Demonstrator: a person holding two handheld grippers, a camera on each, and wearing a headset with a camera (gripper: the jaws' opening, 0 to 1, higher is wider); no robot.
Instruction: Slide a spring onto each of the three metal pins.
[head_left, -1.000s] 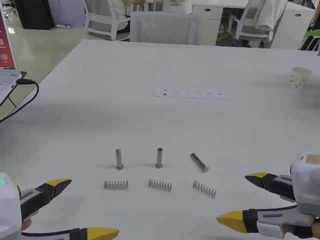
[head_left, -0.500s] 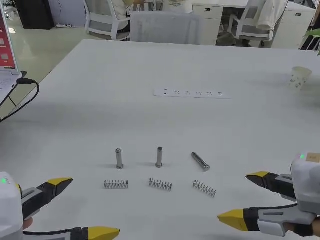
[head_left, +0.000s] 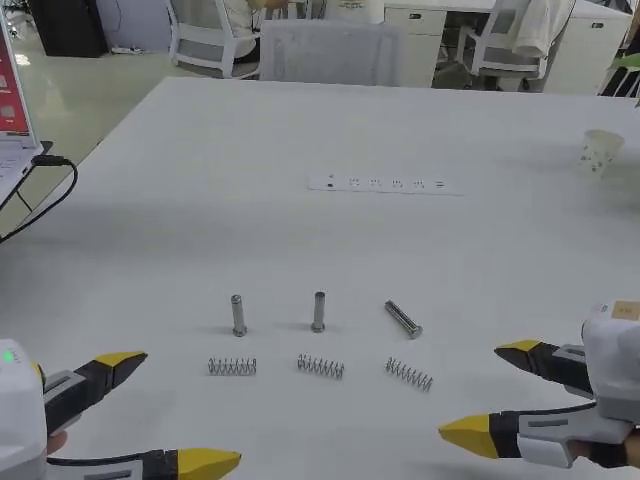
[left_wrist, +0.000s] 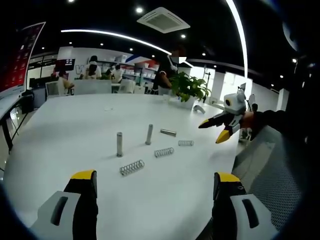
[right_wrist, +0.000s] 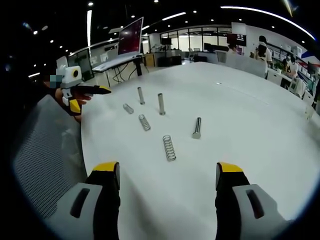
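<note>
left gripper (head_left: 167, 410) and right gripper (head_left: 488, 392): pale grey bodies, black jaws, pointed yellow tips. a green light (head_left: 8, 357) glows at eight o'clock on the left's body.

Mid-frame on the white table (left_wrist: 55, 130), two metal pins (left_wrist: 119, 144) stand upright, a third pin (left_wrist: 168, 132) lies flat, and three springs (left_wrist: 164, 152) lie just below them, above the left gripper's (left_wrist: 155, 176) wide-apart jaws.

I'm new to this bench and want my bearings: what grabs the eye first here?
On the white table, the silver metal left pin and middle pin stand upright while the right pin lies flat. Nearer the person lie three small coiled wire springs: left spring, middle spring, right spring. At the near edge, the yellow-tipped left gripper and right gripper hang open, empty.
</note>
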